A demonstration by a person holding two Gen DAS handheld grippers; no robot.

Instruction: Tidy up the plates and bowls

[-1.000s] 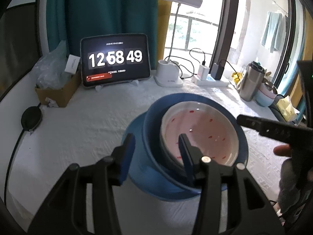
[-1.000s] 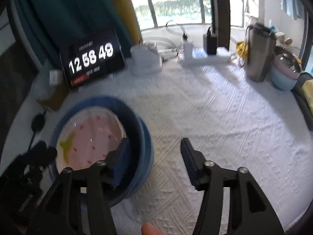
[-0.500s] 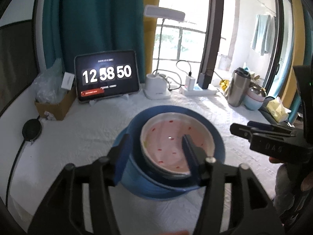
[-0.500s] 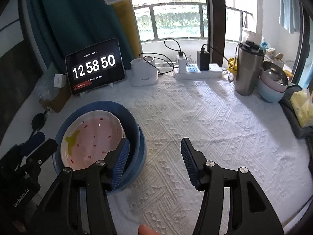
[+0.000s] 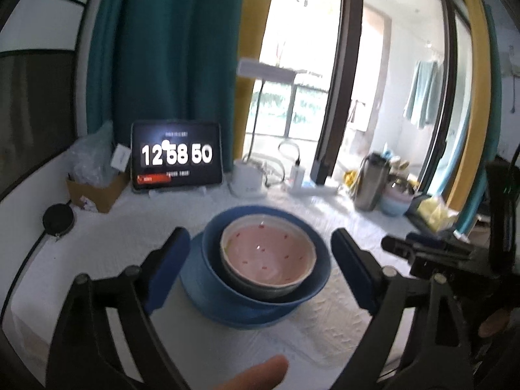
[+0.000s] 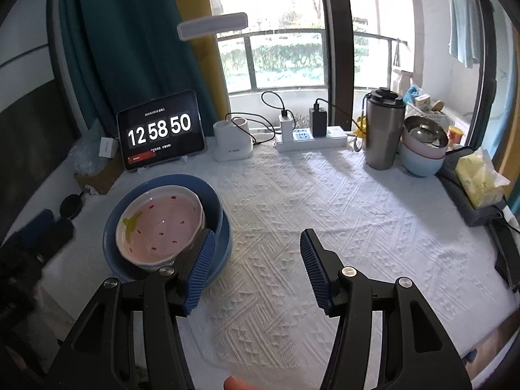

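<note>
Left tongs: the left tongs stand released; the jaws have just been opening and now straddle the stack at lower centre of the left wrist view without touching it.
Right tongs: the right tongs hang parted and empty at lower centre of the right wrist view, over bare cloth, their left pad just beside the stack.
Stack: the pink bowl sits tilted inside the blue bowl, which rests on the blue plate, left of centre on the worktop.
Step in hand: letting go and backing off, I judge.
Doing it well: draw the pads straight back and up, clear of both rims, so the leaning pink bowl is not nudged.
Still loose: the nested bowls at upper right may need gathering.
</note>
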